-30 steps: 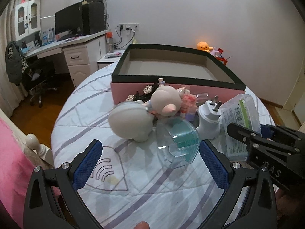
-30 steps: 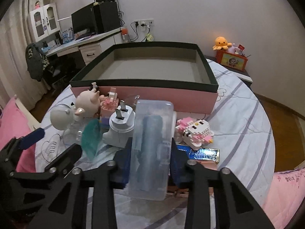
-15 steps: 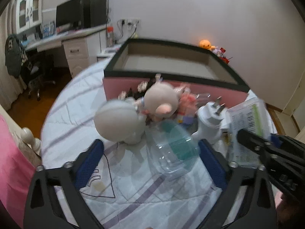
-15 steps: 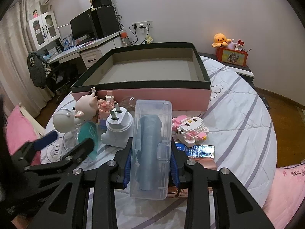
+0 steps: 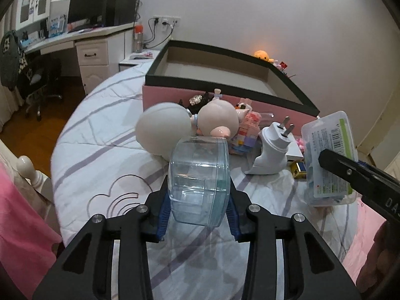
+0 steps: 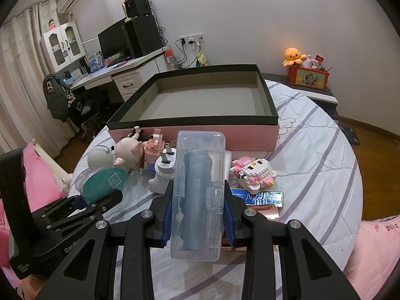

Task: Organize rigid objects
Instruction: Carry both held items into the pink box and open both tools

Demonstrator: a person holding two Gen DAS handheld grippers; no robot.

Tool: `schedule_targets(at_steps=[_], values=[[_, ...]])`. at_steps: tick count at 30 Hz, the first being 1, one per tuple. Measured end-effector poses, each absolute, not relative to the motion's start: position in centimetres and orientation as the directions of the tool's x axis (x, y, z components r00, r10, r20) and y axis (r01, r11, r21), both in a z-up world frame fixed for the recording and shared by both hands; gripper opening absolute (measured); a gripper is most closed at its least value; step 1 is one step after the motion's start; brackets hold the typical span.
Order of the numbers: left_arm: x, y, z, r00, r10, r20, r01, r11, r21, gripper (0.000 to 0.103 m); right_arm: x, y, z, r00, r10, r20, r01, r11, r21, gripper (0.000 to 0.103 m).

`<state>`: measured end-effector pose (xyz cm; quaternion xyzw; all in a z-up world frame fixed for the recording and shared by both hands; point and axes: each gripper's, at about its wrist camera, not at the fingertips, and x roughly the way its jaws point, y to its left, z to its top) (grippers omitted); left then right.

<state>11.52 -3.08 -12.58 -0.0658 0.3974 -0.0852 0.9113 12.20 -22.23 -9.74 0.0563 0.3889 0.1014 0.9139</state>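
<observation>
My left gripper (image 5: 198, 210) is shut on a clear round plastic case with a teal disc (image 5: 198, 182), held just above the bed sheet; the case also shows in the right wrist view (image 6: 105, 182). My right gripper (image 6: 197, 215) is shut on a clear rectangular plastic case (image 6: 198, 190) with a blue roll inside; this case appears in the left wrist view (image 5: 330, 157) at the right. An empty pink box with a dark rim (image 6: 195, 125) stands behind the pile; it also shows in the left wrist view (image 5: 225, 95).
On the sheet lie a white dome toy (image 5: 162, 130), a pig figure (image 5: 217, 120), a pink brick model (image 5: 247, 130), a white plug adapter (image 5: 271, 150), a brick cat (image 6: 252, 172) and a blue foil pack (image 6: 257, 197). A desk (image 6: 120, 75) stands beyond.
My left gripper has moved forward and closed on the round clear case, lifting it upright. My right gripper has kept hold of the rectangular case and raised it slightly.
</observation>
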Motion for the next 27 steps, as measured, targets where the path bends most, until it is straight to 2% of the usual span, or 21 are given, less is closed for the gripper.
schedule_targets(at_steps=[11,17,22,27], values=[[9.0,-2.6,-6.5,0.758,-0.230,-0.610,0.155,0.973,-0.174,0.039,11.9,-22.5,-6.5,0.719,0.259,-0.646,-0.170,0.965,0.198,0.033],[13.5,-2.7,-2.9,0.812,-0.204,-0.547,0.150,0.978,-0.142,0.039,15.0,-22.3,-3.5,0.761,0.249,-0.599,-0.196,0.968,0.154,0.033],[19.0,-3.5,-2.2,0.814,-0.179,-0.553,0.143,0.984,-0.108,0.039,21.8,-22.4,-3.2,0.745,0.253,-0.617,-0.198,0.968,0.158,0.033],[25.2,-4.8,-4.4,0.768,-0.166,-0.619,0.142,0.986,-0.088,0.039,27.7,-22.5,-5.7,0.686,0.247,-0.685,-0.175,0.969,0.175,0.033]])
